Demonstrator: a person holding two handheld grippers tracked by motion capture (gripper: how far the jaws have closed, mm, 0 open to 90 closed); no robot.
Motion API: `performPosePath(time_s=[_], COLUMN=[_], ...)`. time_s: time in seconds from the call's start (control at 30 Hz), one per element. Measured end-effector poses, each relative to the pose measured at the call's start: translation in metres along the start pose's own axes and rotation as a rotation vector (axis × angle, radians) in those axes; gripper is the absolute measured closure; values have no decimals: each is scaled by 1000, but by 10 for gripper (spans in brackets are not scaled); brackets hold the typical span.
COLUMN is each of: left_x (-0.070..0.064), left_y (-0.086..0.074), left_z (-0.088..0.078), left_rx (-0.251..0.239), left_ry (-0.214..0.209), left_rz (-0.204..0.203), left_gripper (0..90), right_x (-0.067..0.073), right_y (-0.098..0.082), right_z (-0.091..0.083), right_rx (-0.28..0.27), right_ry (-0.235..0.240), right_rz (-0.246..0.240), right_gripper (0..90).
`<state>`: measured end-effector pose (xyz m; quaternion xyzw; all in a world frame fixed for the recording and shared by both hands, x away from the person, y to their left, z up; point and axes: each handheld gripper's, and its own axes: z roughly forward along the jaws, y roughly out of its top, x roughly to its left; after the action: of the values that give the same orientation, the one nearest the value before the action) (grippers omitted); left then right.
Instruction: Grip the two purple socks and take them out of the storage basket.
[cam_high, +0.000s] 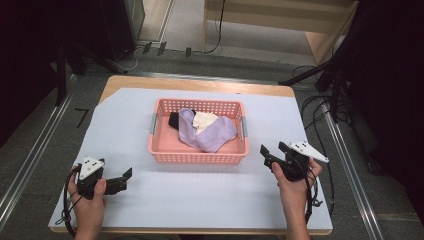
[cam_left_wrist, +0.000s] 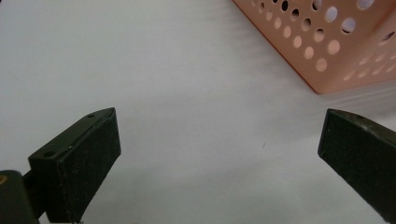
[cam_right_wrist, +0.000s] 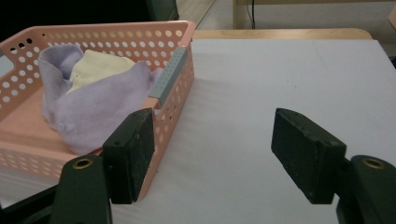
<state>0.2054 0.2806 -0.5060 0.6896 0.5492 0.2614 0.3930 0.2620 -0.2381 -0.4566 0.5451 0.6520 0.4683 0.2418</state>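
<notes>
High view first: pink basket (cam_high: 198, 150) sits pretty much dead center on the white table cover (cam_high: 150, 205), with a lavender cloth (cam_high: 215, 135) heaped in it, a cream cloth (cam_high: 204, 120) tucked in just behind at about 12 o'clock of the lavender one, and a bit of something black (cam_high: 173, 120) poking out at the heap's 9 o'clock. Left gripper (cam_high: 125, 179) is down at roughly 7 o'clock from the basket, held in the person's left hand (cam_high: 90, 200), resting low near the table's front edge and well apart from the basket. Right gripper (cam_high: 274, 151) is at about 4 o'clock from the basket, in the right hand (cam_high: 292, 187), jaws aimed back toward the basket's right end — near it but not touching. Left gripper view has both black jaws spread wide with nothing but bare white cover between them, and one corner of the basket (cam_left_wrist: 327, 42) off at 1 o'clock. Right gripper view shows its jaws standing apart too, empty gap between them — the basket's right end with its grey handle (cam_right_wrist: 169, 74) is off at 10 o'clock, the lavender cloth (cam_right_wrist: 100, 109) slumped against that wall with the cream cloth (cam_right_wrist: 95, 65) behind it.
</notes>
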Motion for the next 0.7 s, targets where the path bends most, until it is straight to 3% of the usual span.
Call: performPosePath(time_s=[0.7], left_x=[1], left_y=[0], left_z=[-1], left_rx=[-9], left_ry=[0], left_rz=[-6], left_gripper=[1], right_x=[50], right_y=[23], right_z=[43], right_rx=[21], right_ry=[96], right_rz=[-56], right_gripper=[333])
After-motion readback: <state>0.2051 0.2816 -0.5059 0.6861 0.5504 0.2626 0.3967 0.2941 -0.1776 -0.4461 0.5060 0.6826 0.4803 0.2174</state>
